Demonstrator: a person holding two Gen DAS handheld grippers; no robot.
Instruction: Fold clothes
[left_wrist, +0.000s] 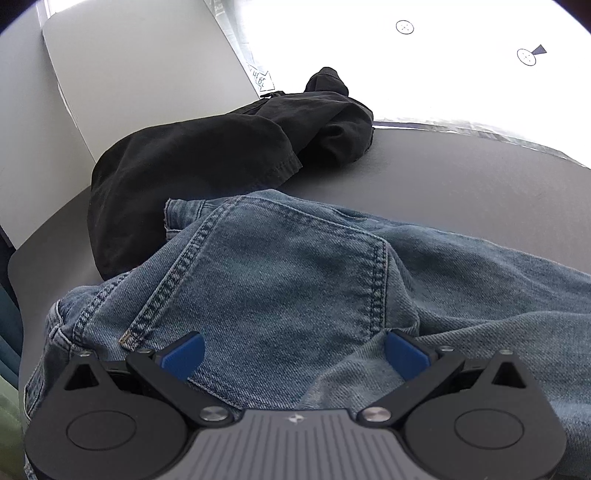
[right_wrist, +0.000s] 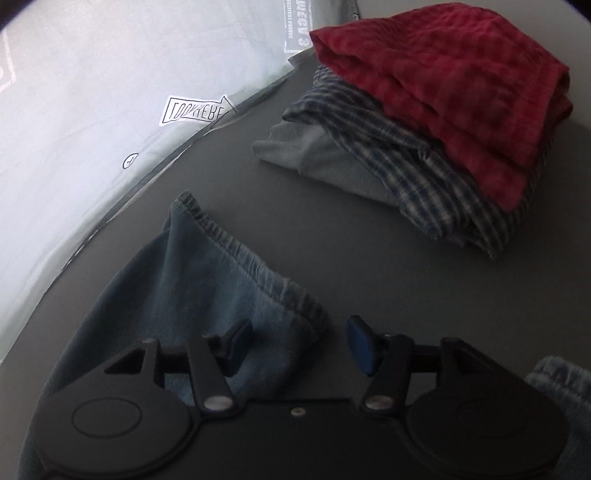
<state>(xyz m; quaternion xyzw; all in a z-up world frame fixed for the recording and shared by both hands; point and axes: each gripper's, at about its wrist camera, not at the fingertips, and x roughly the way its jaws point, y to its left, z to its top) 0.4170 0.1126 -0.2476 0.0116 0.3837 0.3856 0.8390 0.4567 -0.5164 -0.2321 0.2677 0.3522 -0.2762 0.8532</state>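
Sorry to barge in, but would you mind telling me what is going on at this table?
A person is folding laundry with handheld tongs. The left tongs stand open over the back pocket of blue denim jeans, with a crumpled black garment behind. The right tongs are open above a jeans leg hem, holding nothing. A folded pile, red knit garment on top, sits on the dark grey table.

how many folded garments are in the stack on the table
3: a red one on top, a plaid one beneath it, a grey one at the bottom. More may be hidden under them.
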